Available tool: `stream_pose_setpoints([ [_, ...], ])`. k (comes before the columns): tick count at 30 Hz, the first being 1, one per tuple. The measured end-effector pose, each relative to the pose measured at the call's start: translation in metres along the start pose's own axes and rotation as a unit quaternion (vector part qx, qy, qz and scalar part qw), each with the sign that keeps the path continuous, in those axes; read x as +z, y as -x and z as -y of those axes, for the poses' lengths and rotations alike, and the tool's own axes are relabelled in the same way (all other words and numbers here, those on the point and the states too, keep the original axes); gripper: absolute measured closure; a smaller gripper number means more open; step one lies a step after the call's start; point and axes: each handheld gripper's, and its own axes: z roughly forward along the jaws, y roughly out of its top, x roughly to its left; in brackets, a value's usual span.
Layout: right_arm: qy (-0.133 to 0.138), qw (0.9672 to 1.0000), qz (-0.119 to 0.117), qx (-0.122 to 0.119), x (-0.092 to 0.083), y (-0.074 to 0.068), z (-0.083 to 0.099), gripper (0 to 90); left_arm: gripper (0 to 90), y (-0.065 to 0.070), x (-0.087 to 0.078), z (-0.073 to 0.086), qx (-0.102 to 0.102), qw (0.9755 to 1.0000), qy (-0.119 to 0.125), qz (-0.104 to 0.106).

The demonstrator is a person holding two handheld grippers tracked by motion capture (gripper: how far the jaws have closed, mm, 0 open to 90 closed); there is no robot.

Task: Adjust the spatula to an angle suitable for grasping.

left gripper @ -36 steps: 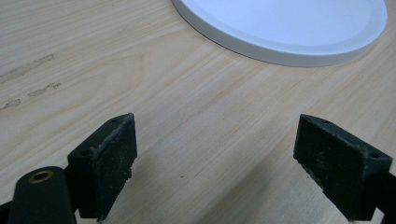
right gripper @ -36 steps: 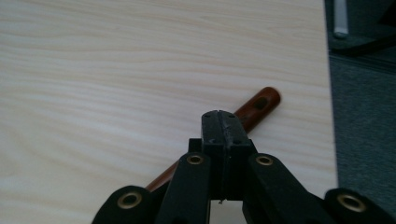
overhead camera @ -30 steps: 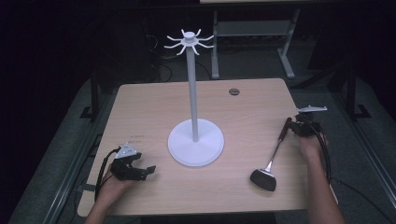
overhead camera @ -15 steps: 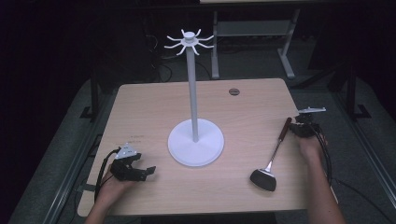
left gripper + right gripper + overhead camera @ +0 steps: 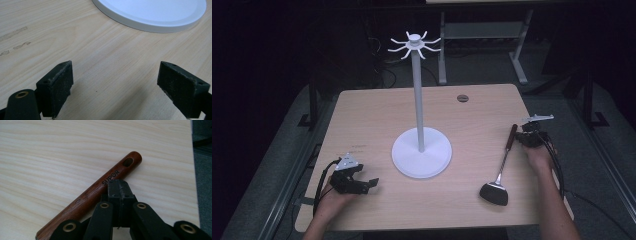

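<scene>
A spatula (image 5: 501, 167) with a brown wooden handle (image 5: 96, 191) and a black head lies on the right side of the table. My right gripper (image 5: 521, 140) is at the handle's far end. In the right gripper view its jaws (image 5: 119, 184) are pressed together with nothing between them, and the handle lies just past their tips. At the front left of the table, my left gripper (image 5: 368, 184) rests low with its jaws wide open (image 5: 116, 72) over bare wood, short of the stand's round base (image 5: 155, 12).
A tall white stand (image 5: 417, 100) with several hook arms at its top rises from a round base (image 5: 422, 159) at the middle of the wooden table (image 5: 372, 115). A small dark disc (image 5: 462, 98) sits near the far edge. The table's right edge is close to the right hand.
The right hand and gripper have shifted slightly left, toward the spatula handle's end. The left gripper has stayed put.
</scene>
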Motion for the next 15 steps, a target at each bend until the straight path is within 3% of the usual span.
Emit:
stream_pose_setpoints([
  [15,-0.002,0.999,-0.036,-0.025,0.004,-0.02,-0.006,90.0,12.9,0.0,-0.001,0.0,0.0,1.0,0.0,0.0],
])
